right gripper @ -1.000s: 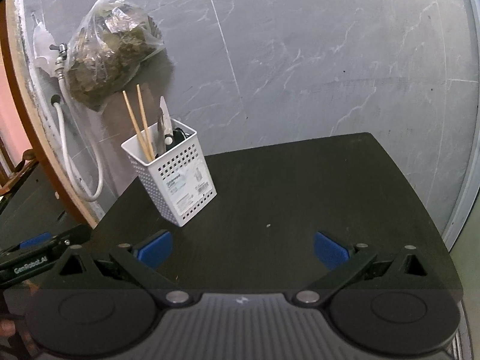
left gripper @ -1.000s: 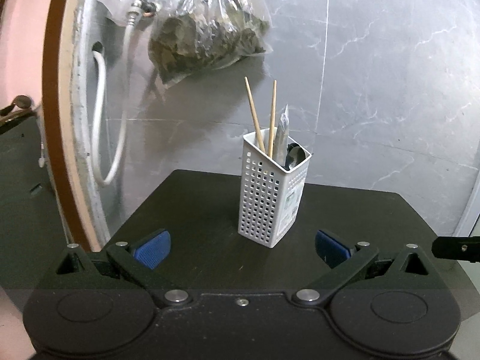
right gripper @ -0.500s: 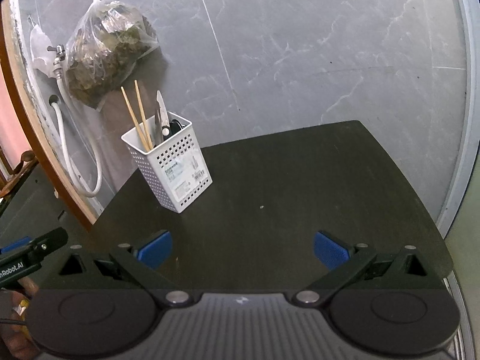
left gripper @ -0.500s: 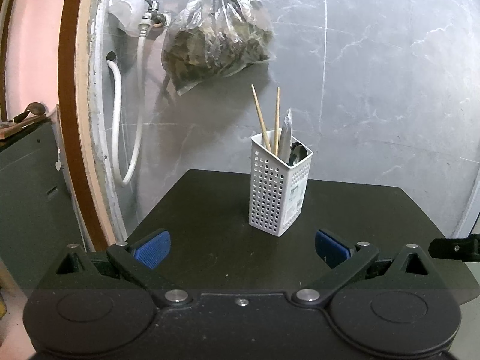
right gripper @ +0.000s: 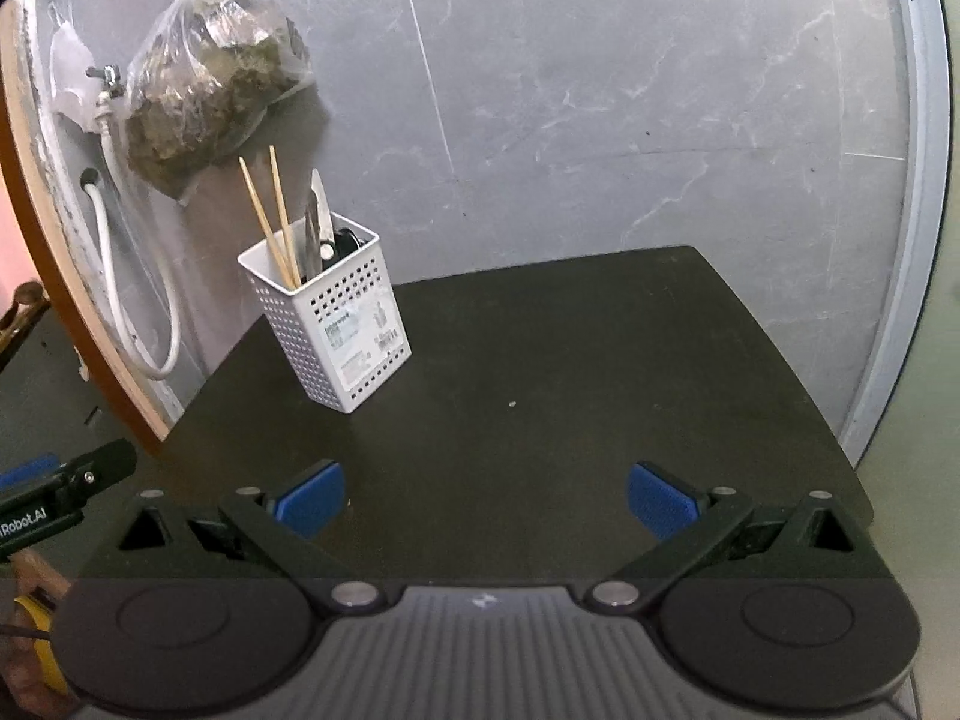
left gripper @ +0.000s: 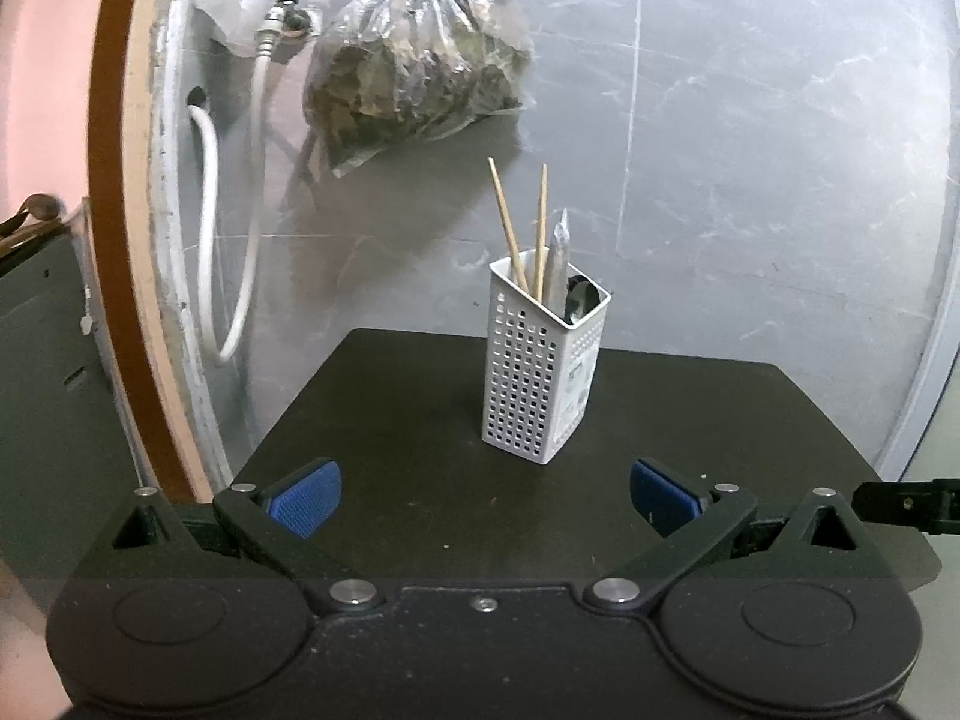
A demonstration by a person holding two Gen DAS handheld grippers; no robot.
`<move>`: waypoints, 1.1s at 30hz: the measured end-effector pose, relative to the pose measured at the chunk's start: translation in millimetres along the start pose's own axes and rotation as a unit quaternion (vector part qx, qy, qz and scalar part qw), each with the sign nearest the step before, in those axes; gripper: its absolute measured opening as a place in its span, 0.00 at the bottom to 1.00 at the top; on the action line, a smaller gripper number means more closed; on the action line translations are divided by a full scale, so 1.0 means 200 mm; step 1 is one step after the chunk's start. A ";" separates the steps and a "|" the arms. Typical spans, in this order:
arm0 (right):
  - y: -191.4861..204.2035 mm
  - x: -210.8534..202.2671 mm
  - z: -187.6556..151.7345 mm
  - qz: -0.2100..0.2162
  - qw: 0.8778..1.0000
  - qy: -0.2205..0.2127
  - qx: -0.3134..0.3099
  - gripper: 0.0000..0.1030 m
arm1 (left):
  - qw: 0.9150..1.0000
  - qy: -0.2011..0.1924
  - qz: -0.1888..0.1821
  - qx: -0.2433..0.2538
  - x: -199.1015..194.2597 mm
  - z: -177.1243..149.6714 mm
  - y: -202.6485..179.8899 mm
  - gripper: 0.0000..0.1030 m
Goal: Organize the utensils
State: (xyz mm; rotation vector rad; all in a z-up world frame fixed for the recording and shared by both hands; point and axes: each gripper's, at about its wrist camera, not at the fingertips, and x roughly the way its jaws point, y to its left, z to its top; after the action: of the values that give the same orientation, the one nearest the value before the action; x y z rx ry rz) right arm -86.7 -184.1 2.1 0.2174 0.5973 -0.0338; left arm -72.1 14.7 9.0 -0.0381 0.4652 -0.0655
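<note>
both grippers level, jaws wide, facing holder (left gripper: pixel 543 360)

I'm looking at a dark table (right gripper: pixel 600 372) with rounded corners, its far edge sitting against the grey wall. One thing is standing directly on it: a white perforated utensil holder (right gripper: pixel 336 324), upright, sitting near the far left corner, label facing the right edge. A tiny pale speck (right gripper: pixel 512 404) is lying mid-table.
</note>
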 end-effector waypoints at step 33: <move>0.04 -0.02 -0.04 -0.020 1.000 0.004 0.013 1.00 | 0.999 0.005 -0.033 0.011 0.01 -0.02 0.02 0.99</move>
State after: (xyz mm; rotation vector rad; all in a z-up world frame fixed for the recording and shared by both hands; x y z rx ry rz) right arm -92.5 -174.5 -0.1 0.2310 0.6097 -0.0789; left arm -71.2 19.2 3.6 -0.0316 0.4732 -0.1359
